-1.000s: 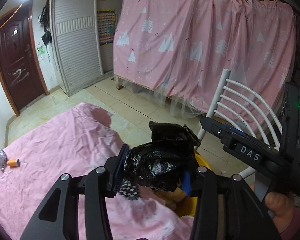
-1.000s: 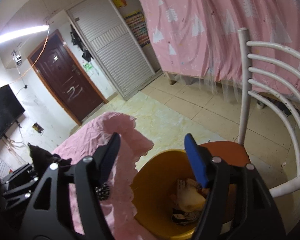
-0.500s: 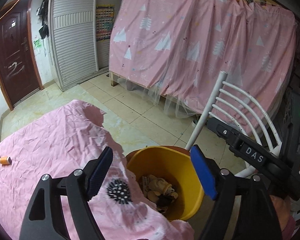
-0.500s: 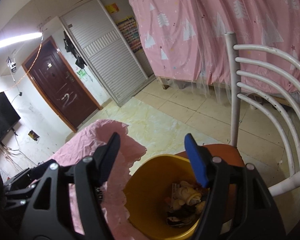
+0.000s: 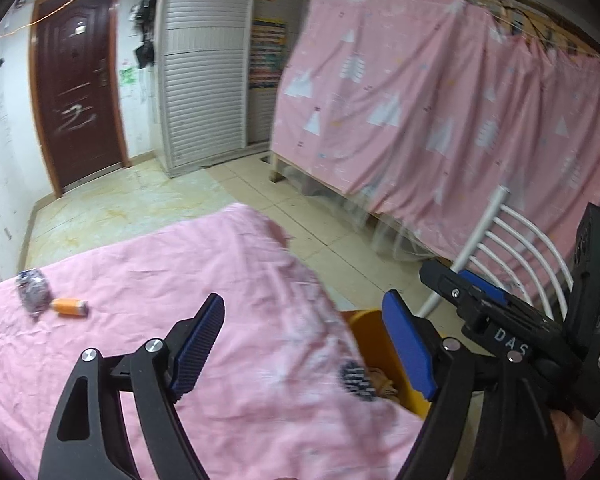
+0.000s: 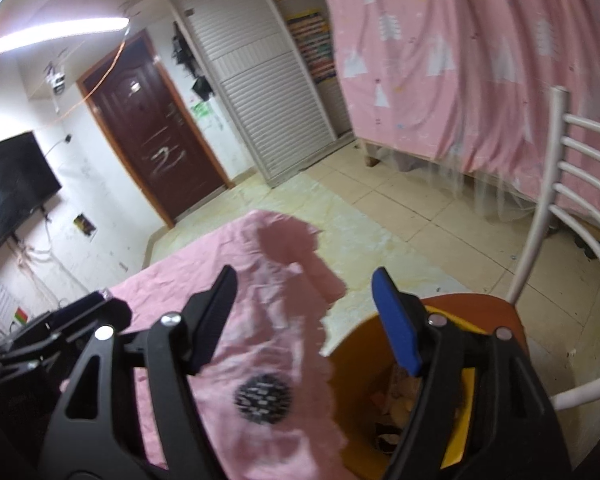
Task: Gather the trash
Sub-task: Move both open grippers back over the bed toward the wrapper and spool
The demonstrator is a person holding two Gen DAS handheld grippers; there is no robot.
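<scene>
Lived-in home bedroom, dorm-like. Bunk bed frame draped in a pink tree-print curtain (image 5: 440, 120), dark red entry door (image 5: 78, 96) with scrawled marks, white slatted wardrobe (image 5: 204, 92), wall-mounted TV (image 6: 12, 188), tiled floor (image 6: 420, 220) (stained and yellowed). Table under a wrinkled pink cloth (image 5: 160, 280), white metal chair (image 6: 560, 200) holding a yellow bin (image 6: 356, 372) with household rubbish.

yellow bin (image 6: 354, 364): contents blurred, partly hidden behind right jaw arm; items not identifiable.
in left wrist view only a sliver of bin shows past pink cloth (image 5: 148, 280) edge.
silver crumpled item (image 5: 31, 292) and orange item (image 5: 69, 306) on cloth: too small to identify.
white chair (image 6: 556, 208): cut by frame edge.
</scene>
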